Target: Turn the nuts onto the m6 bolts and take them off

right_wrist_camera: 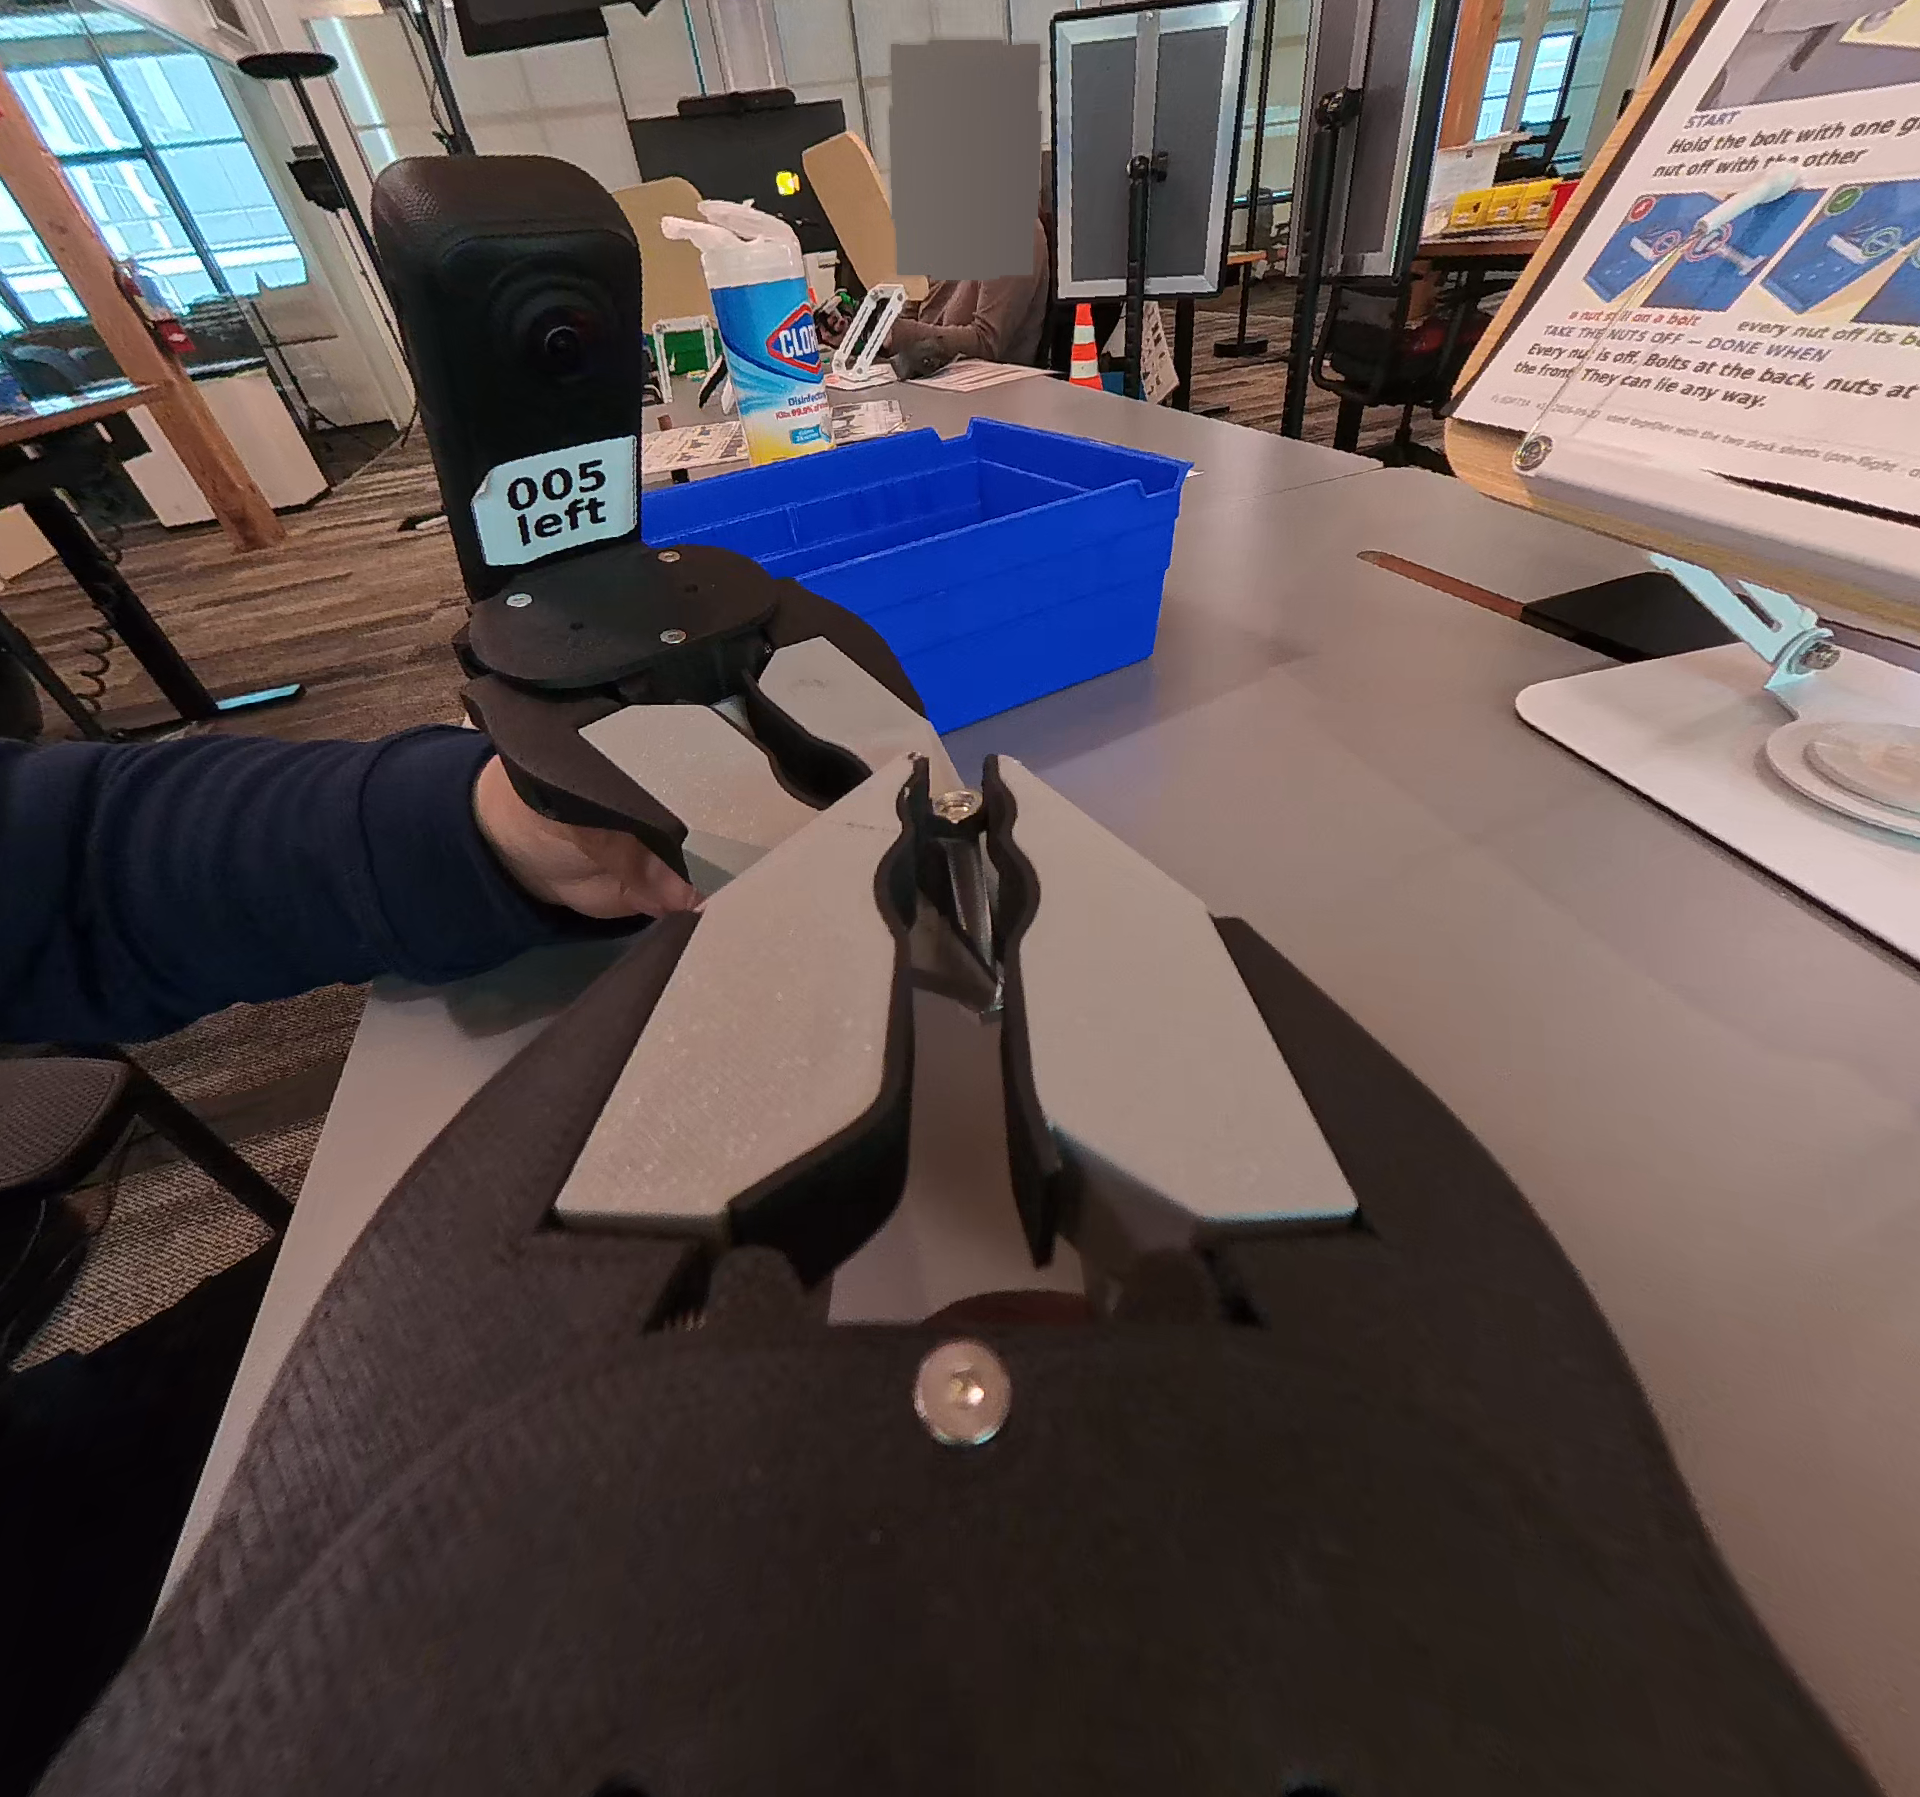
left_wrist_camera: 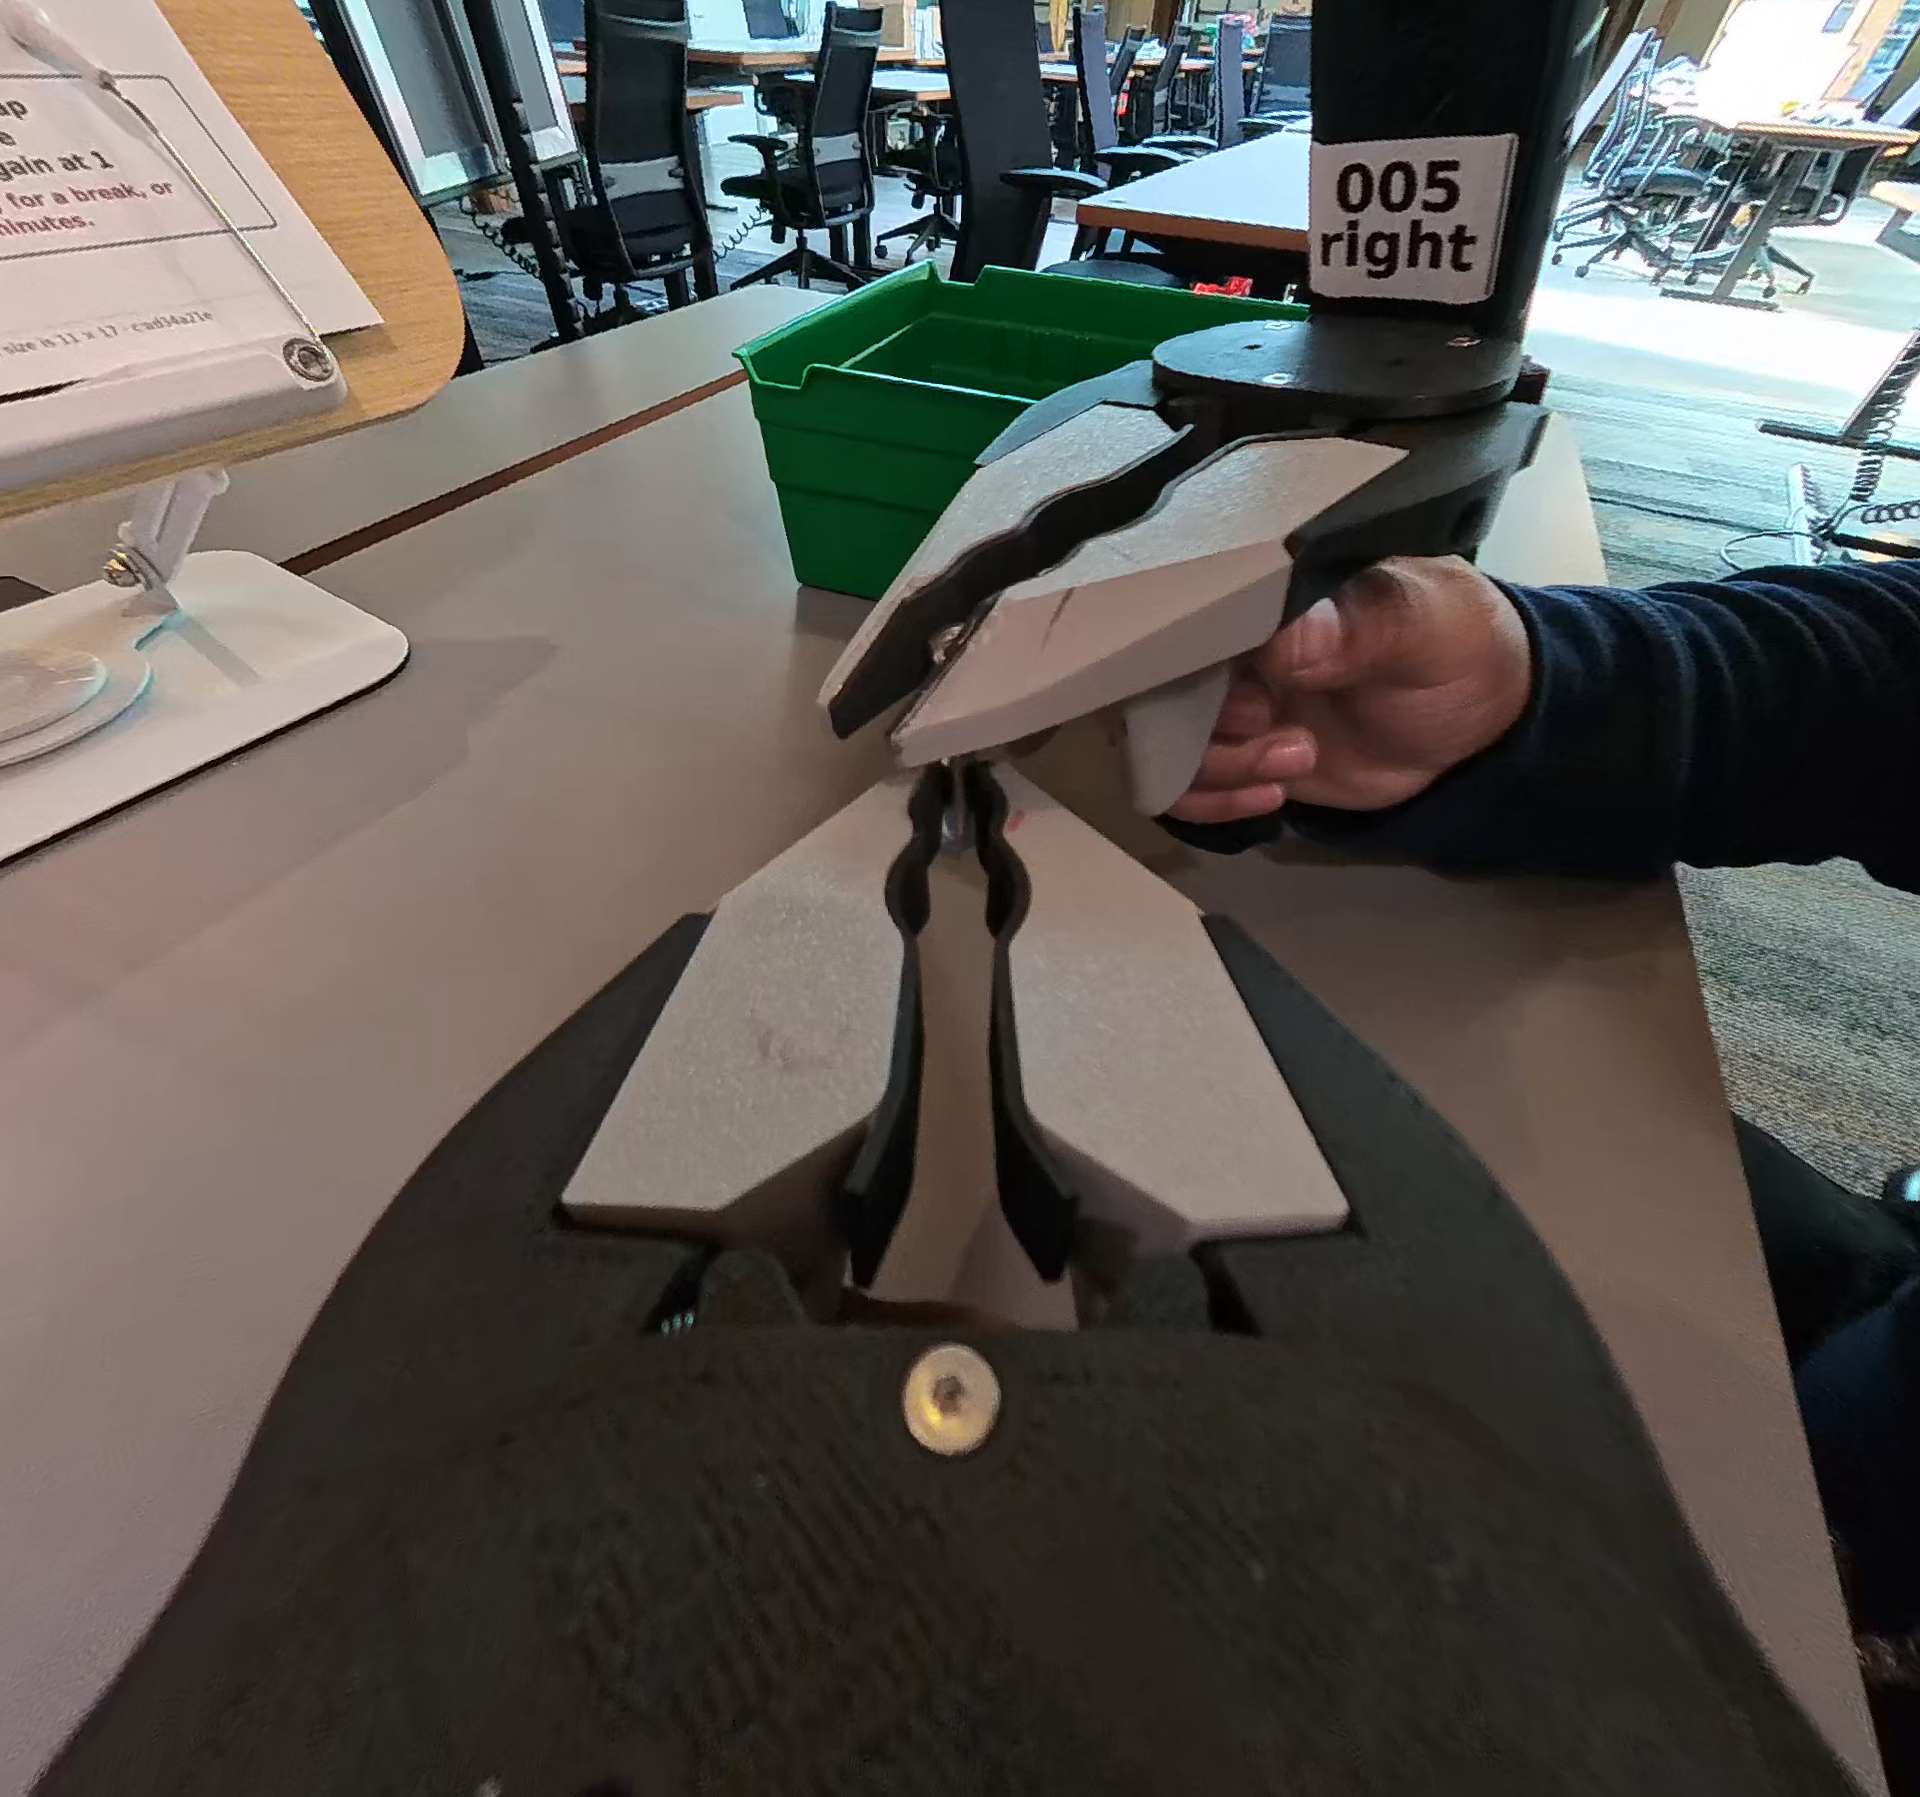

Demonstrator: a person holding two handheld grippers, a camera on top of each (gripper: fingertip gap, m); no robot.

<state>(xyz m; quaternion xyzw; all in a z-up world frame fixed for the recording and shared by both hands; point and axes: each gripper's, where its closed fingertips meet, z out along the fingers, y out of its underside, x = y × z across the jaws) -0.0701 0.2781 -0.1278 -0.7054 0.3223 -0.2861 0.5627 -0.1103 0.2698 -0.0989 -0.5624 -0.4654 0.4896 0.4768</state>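
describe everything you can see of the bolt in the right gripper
The bolt is a slim, shiny silver metal screw with a threaded shank. It lies lengthwise in the gap between the right gripper fingers, one end pointing back toward the camera. A hex nut sits at its far end, pinched between the black fingertip pads. The bolt is held above the grey table, touching nothing else visible.

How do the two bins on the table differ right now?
The blue bin shows only in the right wrist view, behind the left gripper. The green bin shows only in the left wrist view, behind the right gripper. Both are open-topped plastic bins; no contents are visible in either.
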